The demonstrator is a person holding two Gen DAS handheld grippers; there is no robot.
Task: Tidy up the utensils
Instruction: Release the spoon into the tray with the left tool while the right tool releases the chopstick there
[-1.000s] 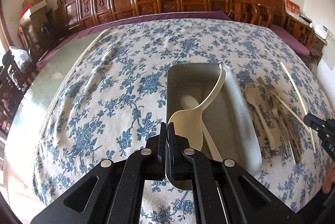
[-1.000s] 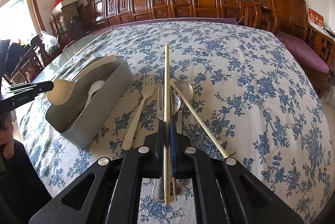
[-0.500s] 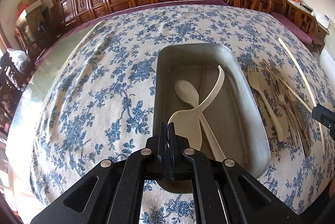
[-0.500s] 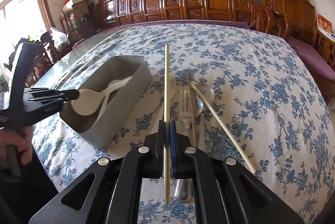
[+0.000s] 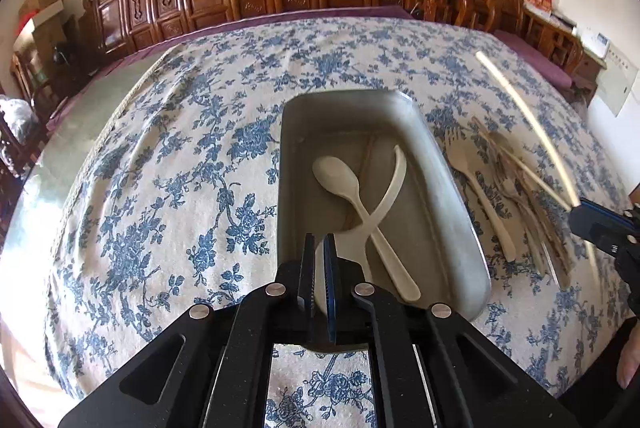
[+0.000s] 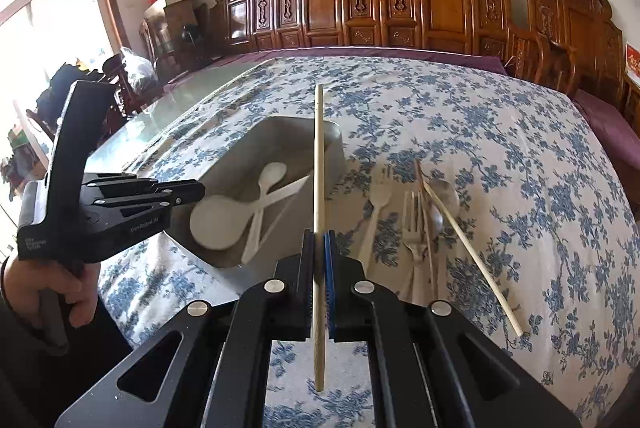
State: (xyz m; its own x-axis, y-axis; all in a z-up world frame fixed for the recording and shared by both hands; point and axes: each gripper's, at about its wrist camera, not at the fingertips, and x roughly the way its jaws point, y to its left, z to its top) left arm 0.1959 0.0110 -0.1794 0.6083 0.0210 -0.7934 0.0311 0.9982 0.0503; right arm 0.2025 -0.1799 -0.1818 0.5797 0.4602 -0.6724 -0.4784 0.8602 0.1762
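Observation:
A grey metal tray (image 5: 448, 163) (image 6: 336, 147) sits on the flowered tablecloth. My left gripper (image 5: 319, 248) (image 6: 198, 193) is shut on the bowl of a cream ladle spoon (image 5: 394, 187) (image 6: 216, 224), low inside the tray's near end. The ladle's handle crosses a cream spoon (image 5: 340, 179) (image 6: 272, 173) lying in the tray. My right gripper (image 6: 319, 242) (image 5: 576, 216) is shut on a wooden chopstick (image 6: 318, 163) (image 5: 520, 107), held above the tray's right side.
Right of the tray lie a cream fork (image 5: 476, 183) (image 6: 378, 207), a metal fork (image 6: 414, 228), a metal spoon (image 6: 446, 195) and a second chopstick (image 6: 472, 256). Carved wooden chairs (image 6: 400, 3) line the table's far edge.
My left gripper has lowered the ladle into the tray onto the cream spoon. My right gripper has carried the chopstick left, off the pile toward the tray.

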